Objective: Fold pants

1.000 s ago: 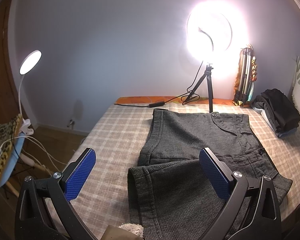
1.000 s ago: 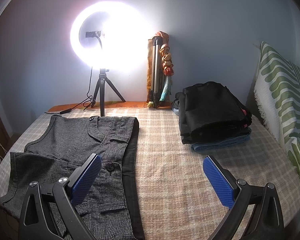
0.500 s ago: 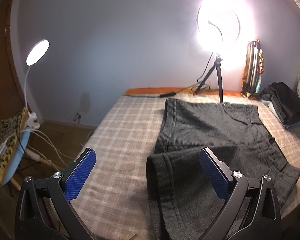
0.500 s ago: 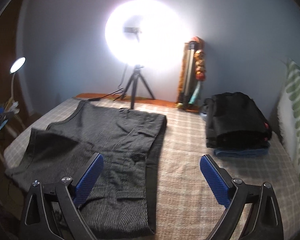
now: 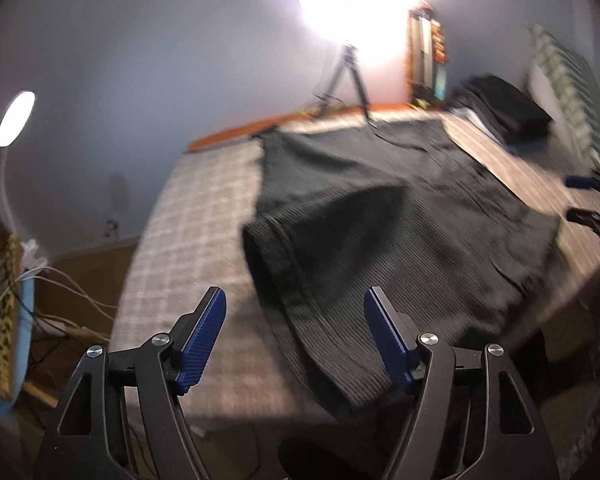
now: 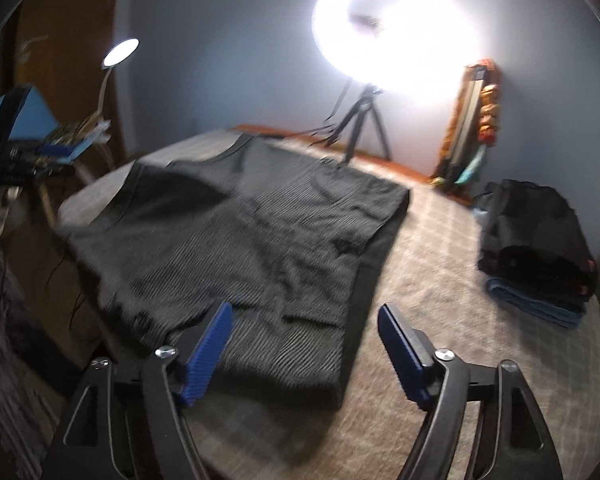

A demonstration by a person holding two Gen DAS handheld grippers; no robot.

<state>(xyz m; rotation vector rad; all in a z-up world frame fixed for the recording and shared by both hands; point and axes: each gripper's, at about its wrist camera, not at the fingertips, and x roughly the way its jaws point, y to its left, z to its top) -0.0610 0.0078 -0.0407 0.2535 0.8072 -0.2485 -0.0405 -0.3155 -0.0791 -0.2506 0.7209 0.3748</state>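
Dark grey pants point(image 5: 380, 232) lie spread on the plaid bed, partly folded, with one leg end doubled over at the near left. They also show in the right wrist view point(image 6: 252, 248), with a dark lining strip along their right edge. My left gripper point(image 5: 296, 328) is open and empty, held above the near end of the pants at the bed's front edge. My right gripper point(image 6: 304, 340) is open and empty, held above the near right corner of the pants. Its tips show at the right edge of the left wrist view point(image 5: 588, 200).
A pile of folded dark clothes point(image 6: 536, 240) sits on the bed at the right. A ring light on a tripod point(image 6: 392, 28) stands at the back wall. A desk lamp point(image 5: 14, 120) and a chair with cables stand left of the bed point(image 5: 204, 208).
Both grippers have pulled back toward the near edge of the bed and tilted, so the pants sit farther ahead. Both views are blurred by motion. The jaws have narrowed a little but stay open.
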